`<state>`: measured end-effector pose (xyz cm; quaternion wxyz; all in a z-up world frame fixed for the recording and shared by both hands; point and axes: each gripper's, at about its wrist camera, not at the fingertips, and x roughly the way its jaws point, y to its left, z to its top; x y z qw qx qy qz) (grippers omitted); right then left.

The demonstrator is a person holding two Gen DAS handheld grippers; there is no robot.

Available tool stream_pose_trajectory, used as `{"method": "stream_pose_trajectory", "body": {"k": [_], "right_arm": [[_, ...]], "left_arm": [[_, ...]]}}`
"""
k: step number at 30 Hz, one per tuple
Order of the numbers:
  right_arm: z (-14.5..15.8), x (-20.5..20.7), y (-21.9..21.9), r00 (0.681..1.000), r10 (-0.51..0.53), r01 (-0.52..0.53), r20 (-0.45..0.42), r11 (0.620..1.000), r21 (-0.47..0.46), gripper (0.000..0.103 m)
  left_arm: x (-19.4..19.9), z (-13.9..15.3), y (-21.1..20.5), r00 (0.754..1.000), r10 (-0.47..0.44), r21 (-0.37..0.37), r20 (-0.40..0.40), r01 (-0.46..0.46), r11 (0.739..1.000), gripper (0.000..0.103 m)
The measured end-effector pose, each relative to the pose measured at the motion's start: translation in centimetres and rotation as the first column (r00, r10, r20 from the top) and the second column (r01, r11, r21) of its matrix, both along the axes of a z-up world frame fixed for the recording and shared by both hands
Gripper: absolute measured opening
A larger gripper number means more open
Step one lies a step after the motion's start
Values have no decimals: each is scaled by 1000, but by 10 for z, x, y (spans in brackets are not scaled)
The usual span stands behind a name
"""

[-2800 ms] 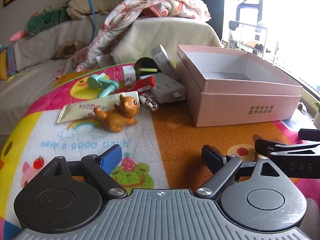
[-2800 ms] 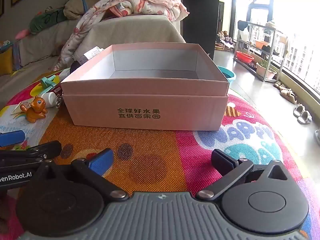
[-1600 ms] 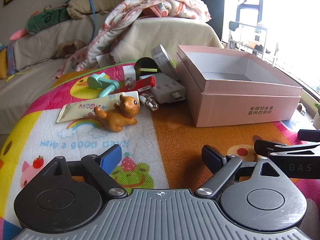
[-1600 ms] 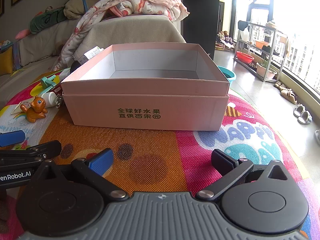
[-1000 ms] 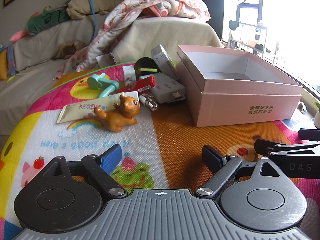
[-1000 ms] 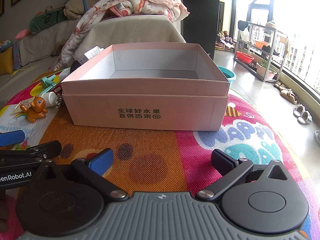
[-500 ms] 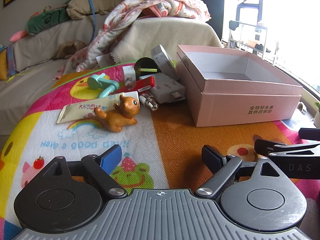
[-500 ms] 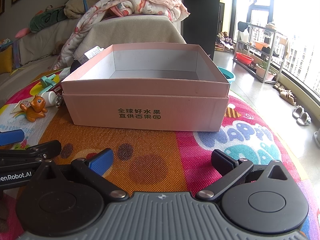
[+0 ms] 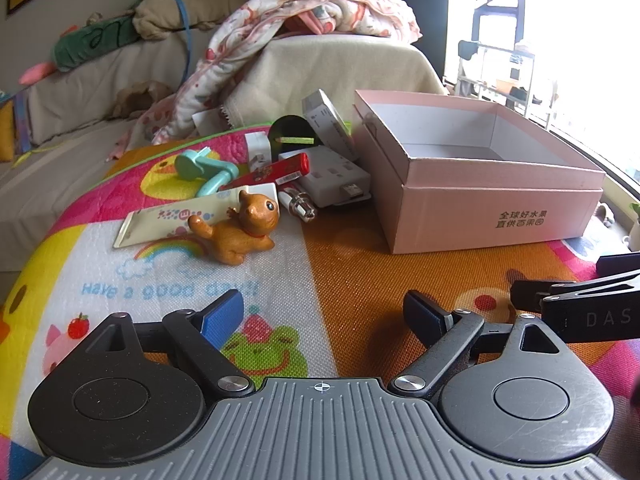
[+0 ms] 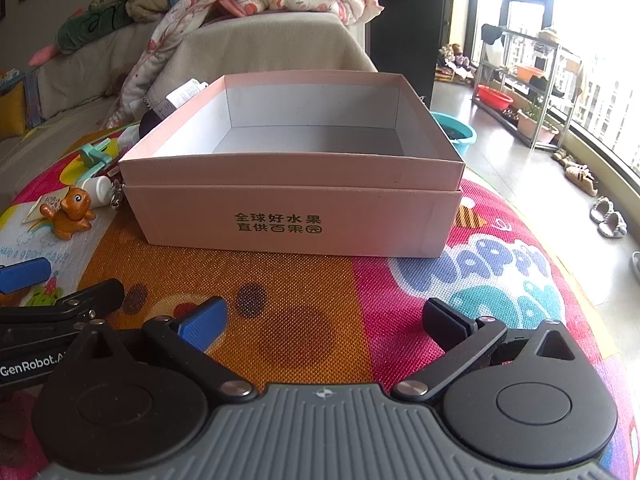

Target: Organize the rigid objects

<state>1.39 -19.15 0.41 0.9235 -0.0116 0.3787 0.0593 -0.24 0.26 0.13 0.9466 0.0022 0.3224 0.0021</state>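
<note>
An open pink cardboard box [image 9: 492,216] [image 10: 296,220] stands on a colourful play mat [image 9: 352,272], with nothing visible inside. Left of it lies a small heap: an orange toy squirrel [image 9: 240,234] [image 10: 70,212], a cream tube [image 9: 176,220], a red tube [image 9: 272,172], a teal plastic handle [image 9: 204,168], a white charger block [image 9: 332,180] and a small silver bulb-like piece [image 9: 300,206]. My left gripper [image 9: 324,312] is open, low over the mat in front of the squirrel. My right gripper [image 10: 324,320] is open in front of the box, holding nothing.
A cloth-covered sofa [image 9: 340,76] with a patterned blanket [image 9: 304,12] rises behind the mat. On the floor to the right are a teal basin [image 10: 456,132], a metal rack [image 10: 528,92] and slippers [image 10: 608,220]. Each gripper shows at the edge of the other's view.
The right wrist view has risen slightly, so more of the box's inside shows. The left gripper and the objects have not moved.
</note>
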Motion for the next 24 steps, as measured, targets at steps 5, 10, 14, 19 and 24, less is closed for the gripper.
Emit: {"method": "stream_pose_trajectory", "body": {"k": [5, 10, 14, 19, 24], "right_arm": [[-1, 1, 1, 1000, -1, 1, -3, 1000, -3, 103], [-1, 1, 2, 1000, 18, -18, -3, 1000, -15, 103], [-1, -2, -1, 1000, 26, -26, 1, 1000, -6, 103], [-1, -6, -4, 1000, 16, -16, 23, 1000, 24, 103], [0, -9, -11, 999, 27, -28, 27, 998, 55, 103]], "left_arm": [[0, 0, 0, 1000, -1, -1, 0, 1, 1000, 92], [-7, 9, 14, 987, -152, -33, 45, 154, 988, 87], [-7, 38, 41, 953, -273, 154, 129, 253, 955, 87], [49, 58, 100, 921, -386, 57, 61, 383, 922, 86], [105, 35, 142, 942, -328, -177, -62, 314, 933, 84]]}}
